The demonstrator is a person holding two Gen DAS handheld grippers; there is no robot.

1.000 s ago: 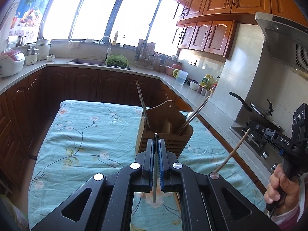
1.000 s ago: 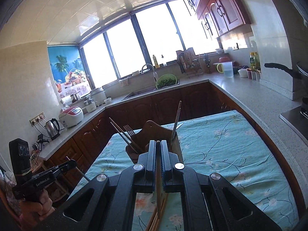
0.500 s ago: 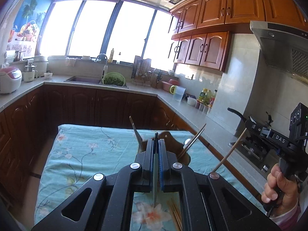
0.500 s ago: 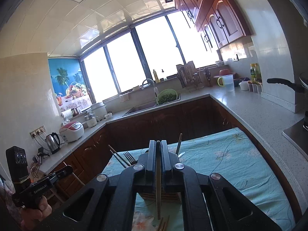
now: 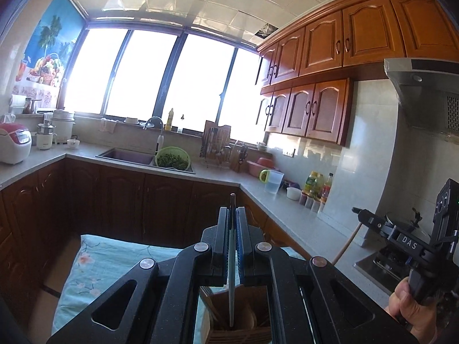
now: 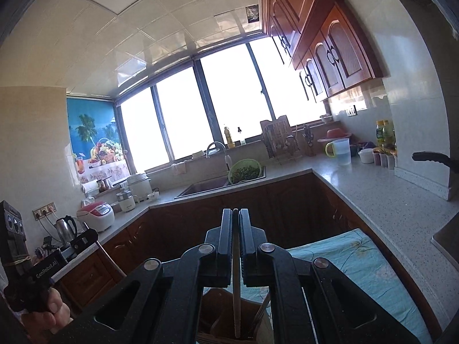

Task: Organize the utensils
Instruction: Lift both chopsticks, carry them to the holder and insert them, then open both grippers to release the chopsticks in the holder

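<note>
Both grippers are clamped on utensils and stand over the wooden holder on the near part of the cloth-covered table. The left gripper grips a thin pale-bladed utensil, probably a knife, whose lower end reaches down into the holder. The right gripper pinches a wooden chopstick, its tip also inside the holder. The step in hand looks like the drop-in: each piece is lined up over a compartment, though which compartment cannot be told. Next, each should go a little lower, then the jaws should part so the piece slides in upright, clear of the utensils already standing there.
</note>
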